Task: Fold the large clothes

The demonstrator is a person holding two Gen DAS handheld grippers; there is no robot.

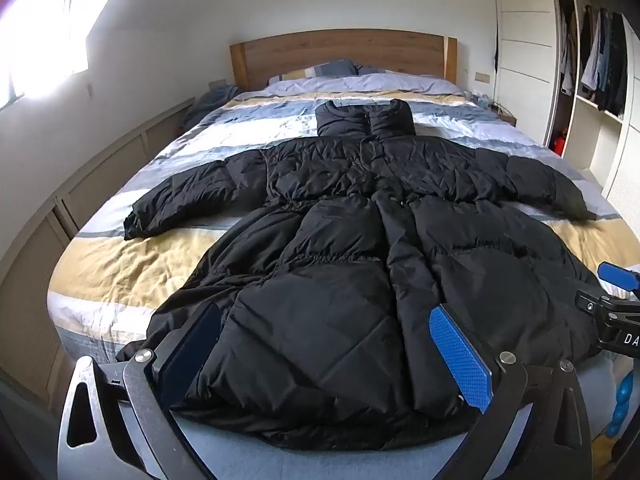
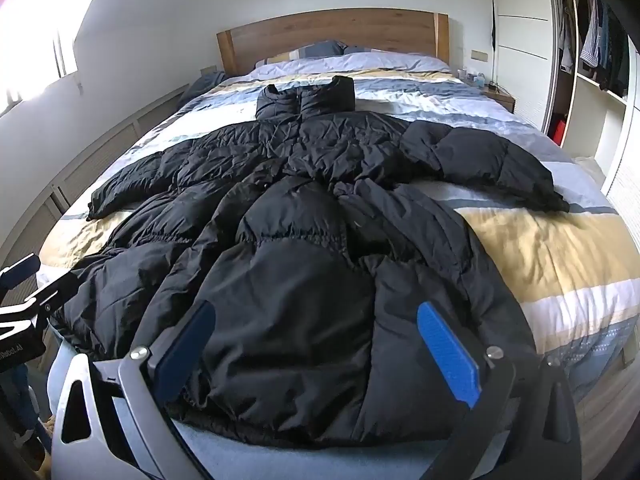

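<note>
A long black puffer coat lies spread flat on the bed, collar toward the headboard, both sleeves stretched out sideways, hem at the near edge; it also shows in the right wrist view. My left gripper is open, its blue-padded fingers wide apart over the left part of the hem, holding nothing. My right gripper is open over the right part of the hem, holding nothing. The right gripper's tip shows at the right edge of the left wrist view.
The bed has a striped yellow, white and blue-grey cover, pillows and a wooden headboard. Low cabinets run along the left wall under a bright window. An open wardrobe with hanging clothes stands on the right.
</note>
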